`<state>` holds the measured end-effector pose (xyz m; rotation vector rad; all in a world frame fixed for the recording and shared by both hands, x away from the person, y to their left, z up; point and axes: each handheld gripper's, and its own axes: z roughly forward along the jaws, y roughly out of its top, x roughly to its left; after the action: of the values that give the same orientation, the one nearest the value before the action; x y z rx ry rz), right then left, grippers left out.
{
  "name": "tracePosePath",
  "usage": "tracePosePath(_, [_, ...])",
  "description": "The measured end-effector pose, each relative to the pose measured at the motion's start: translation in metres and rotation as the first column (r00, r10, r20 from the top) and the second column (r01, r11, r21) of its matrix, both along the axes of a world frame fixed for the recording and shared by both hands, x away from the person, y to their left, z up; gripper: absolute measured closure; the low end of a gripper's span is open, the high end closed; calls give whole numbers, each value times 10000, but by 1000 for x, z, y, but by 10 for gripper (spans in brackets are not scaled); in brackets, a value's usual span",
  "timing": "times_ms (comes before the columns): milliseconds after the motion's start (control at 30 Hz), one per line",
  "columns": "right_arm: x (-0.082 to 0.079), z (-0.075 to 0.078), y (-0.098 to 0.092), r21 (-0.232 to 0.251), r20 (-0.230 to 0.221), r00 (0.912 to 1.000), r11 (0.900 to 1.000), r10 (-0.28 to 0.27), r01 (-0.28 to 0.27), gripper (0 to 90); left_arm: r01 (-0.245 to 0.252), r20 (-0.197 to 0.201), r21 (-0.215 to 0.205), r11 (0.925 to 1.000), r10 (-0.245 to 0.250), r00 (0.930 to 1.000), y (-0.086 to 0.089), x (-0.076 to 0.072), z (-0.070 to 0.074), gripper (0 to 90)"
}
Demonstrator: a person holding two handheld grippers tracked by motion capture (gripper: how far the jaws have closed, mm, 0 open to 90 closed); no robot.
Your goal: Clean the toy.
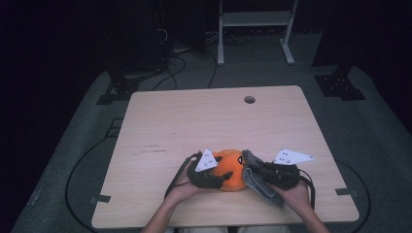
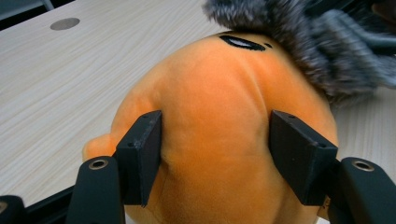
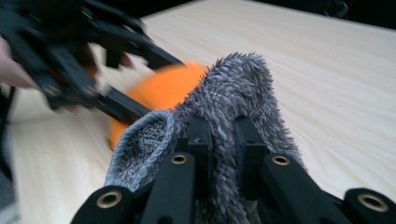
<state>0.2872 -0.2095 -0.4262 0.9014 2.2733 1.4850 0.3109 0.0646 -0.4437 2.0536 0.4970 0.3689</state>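
I have 2 things in hand at the near edge of the table (image 1: 160, 116): an orange plush toy (image 1: 230, 171) and a grey fuzzy cloth (image 1: 255, 177). The work looks like wiping or dressing the toy with that cloth, and by my reading it is at an early-to-middle stage — both pieces are gripped and brought together, but the cloth only meets the toy along 1 side.

My left gripper (image 2: 215, 154) is clamped on the plush toy: in the left gripper view both black pads press into the orange body, 1 on each flank, and the plush bulges between them. The toy's dark stitched face mark sits just beyond the jaws, and the grey cloth lies across its far top edge, touching it.

My right gripper (image 3: 223, 140) is clenched on the grey fuzzy cloth; in the right gripper view the jaws stand nearly together with a fold of pile squeezed between them, and the rest rises ahead of the tips and hangs to their left. The toy sits just past that fold, with the left gripper beyond it.

What is left, as I judge it, is to carry the cloth over the rest of the orange surface. No container is on the table — only a round hole (image 1: 249, 99) near its far edge, well away from both grippers.
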Motion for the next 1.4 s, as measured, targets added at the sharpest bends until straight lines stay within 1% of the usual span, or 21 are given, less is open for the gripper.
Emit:
tracePosePath(133, [-3,3,12,-158,239,9992,9993,332,-328,793,-16,42,39,10000,15,10000,0,-1,0,361])
tracePosePath(333, [11,-10,-5,309,-593,9976,9988,-355,374,796,222,-12,78,9997,-222,9998,-2,-2,2,372])
tracePosePath(400, [9,-10,-3,247,-548,9981,9993,-274,287,798,457,-125,-380,9982,-462,9989,3,-2,11,300])
tracePosePath(433, [9,-10,-3,247,-548,9981,9993,-274,287,798,457,-125,-380,9982,-462,9989,3,-2,11,249])
tracePosePath(467, [6,-11,-2,120,-505,9986,9998,-152,158,799,-108,-310,-681,9976,87,9995,8,3,18,201])
tracePosePath(500, [6,-11,-2,120,-505,9986,9998,-152,158,799,-108,-310,-681,9976,87,9995,8,3,18,167])
tracePosePath(533, [1,-11,-3,22,-512,9987,10000,-47,49,800,-480,-539,-232,9986,467,9975,7,7,13,133])
tracePosePath(567, [0,-11,-4,-63,-508,9987,10000,15,-18,800,-342,-774,-170,9993,328,9965,7,8,8,133])
tracePosePath(600, [-1,-11,-6,-174,-525,9986,9998,68,-77,800,-212,-765,-177,9996,197,9969,6,6,3,157])
tracePosePath(700, [0,-6,-11,-471,-589,9980,9987,-243,216,800,1,-411,86,10000,3,9992,3,1,3,283])
tracePosePath(733, [-1,-3,-10,-380,-507,9983,9989,-277,258,800,1,-411,86,10000,3,9992,3,1,3,302])
tracePosePath(767, [-1,1,-8,-255,-362,9992,9995,-182,173,799,286,-74,474,9985,-282,9996,-1,-4,3,315])
tracePosePath(867, [-1,6,4,-276,-124,9998,9995,160,-163,799,473,69,814,9956,-480,9988,-2,-7,6,320])
tracePosePath(933, [-2,4,11,-533,-93,9992,9978,378,-382,800,627,-59,458,9970,-625,9980,2,-6,12,269])
tracePosePath(1000, [-5,-1,10,-580,53,9989,9973,462,-458,801,207,-244,-426,9989,-217,9995,7,-1,17,173])
tracePosePath(1067, [-10,-3,7,-413,-31,9979,9971,643,-644,801,27,-125,-418,9991,-32,9999,4,1,16,146])
tracePosePath(1100, [-12,-4,7,-466,2,9979,9968,650,-649,801,181,-38,-65,9998,-182,9998,1,-1,13,146])
tracePosePath(1167, [-12,-3,2,-600,10,9985,9967,542,-540,801,316,259,343,9989,-325,9991,-2,-6,9,252])
tracePosePath(1233, [-3,-7,-11,-522,-470,9989,9986,-92,67,802,410,395,550,9976,-432,9983,-4,-9,9,302])
tracePosePath(1300, [1,-8,-17,-540,-661,9966,9975,-482,446,802,491,490,740,9961,-528,9974,-6,-12,9,314])
tracePosePath(1400, [-2,-4,-14,48,-622,9980,10000,-71,74,802,677,489,685,9954,-712,9963,-5,-12,12,287])
